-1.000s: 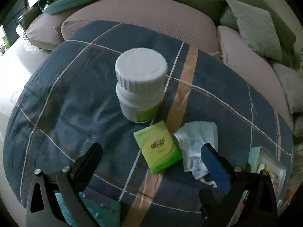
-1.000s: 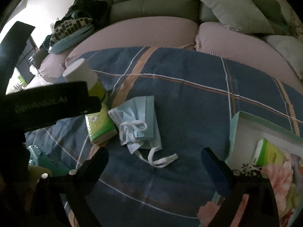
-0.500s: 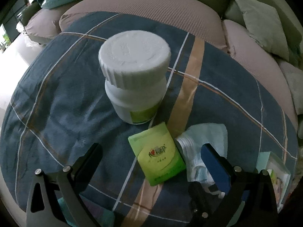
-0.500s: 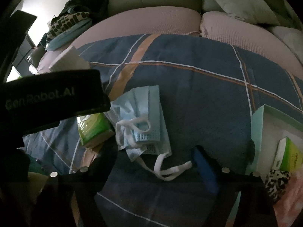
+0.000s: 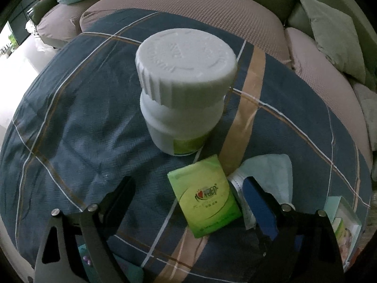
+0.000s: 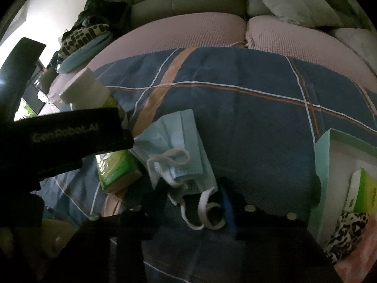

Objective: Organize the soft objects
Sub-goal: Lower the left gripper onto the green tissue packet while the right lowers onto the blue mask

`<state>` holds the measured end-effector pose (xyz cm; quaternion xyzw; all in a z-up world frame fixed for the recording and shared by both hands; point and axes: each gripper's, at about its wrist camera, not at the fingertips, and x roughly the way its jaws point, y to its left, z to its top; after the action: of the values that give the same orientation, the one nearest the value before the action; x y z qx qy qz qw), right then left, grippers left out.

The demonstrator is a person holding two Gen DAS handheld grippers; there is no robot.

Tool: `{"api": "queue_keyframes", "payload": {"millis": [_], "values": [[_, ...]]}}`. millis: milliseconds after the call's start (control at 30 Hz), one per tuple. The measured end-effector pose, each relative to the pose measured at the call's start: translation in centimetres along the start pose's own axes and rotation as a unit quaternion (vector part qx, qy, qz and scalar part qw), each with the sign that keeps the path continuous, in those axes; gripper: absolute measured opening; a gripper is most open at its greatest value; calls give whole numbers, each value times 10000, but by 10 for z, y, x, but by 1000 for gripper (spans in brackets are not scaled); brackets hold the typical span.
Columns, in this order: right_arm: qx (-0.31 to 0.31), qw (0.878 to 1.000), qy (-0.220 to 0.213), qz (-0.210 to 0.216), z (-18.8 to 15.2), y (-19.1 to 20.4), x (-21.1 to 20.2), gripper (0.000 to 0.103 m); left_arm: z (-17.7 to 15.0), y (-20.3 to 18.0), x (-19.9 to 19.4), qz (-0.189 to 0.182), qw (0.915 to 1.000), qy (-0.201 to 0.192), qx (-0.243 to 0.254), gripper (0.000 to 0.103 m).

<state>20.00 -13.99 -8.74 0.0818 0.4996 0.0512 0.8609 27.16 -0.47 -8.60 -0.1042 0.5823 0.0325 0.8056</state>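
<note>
closing my right tool (image 6: 195,202) on the face mask (image 6: 181,151), which lies on the plaid cloth (image 6: 247,118) with its ear loops between the jaws, not yet pinched. my left tool (image 5: 188,193) closes slightly from wide, straddling the tissue pack (image 5: 205,195), gripping nothing.

Ribbed plastic bottle (image 5: 183,89); glossy tissue pack (image 5: 205,195)

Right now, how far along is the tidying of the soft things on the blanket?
Done: a green pack and a spotted fabric piece already lie in the box. In hand: the right tongs are closing around the face mask, its ear loops between the fingers. Left: the green tissue pack, between the closing left tongs, and the white bottle.
</note>
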Motion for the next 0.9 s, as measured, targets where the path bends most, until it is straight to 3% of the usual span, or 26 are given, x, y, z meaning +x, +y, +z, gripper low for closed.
{"api": "queue_keyframes", "payload": {"millis": [300,767,900], "values": [[114,9998,-74,154,1,-6,-6,12,-6,5,-7,69,10000,-47,-31,93],[265,9995,-152,-88,-4,-28,-30,6,-6,6,-6,20,10000,16,-28,93],[268,9994,-198,-63,-3,-31,-35,6,-4,10,-16,-2,9999,-128,-100,93]]}}
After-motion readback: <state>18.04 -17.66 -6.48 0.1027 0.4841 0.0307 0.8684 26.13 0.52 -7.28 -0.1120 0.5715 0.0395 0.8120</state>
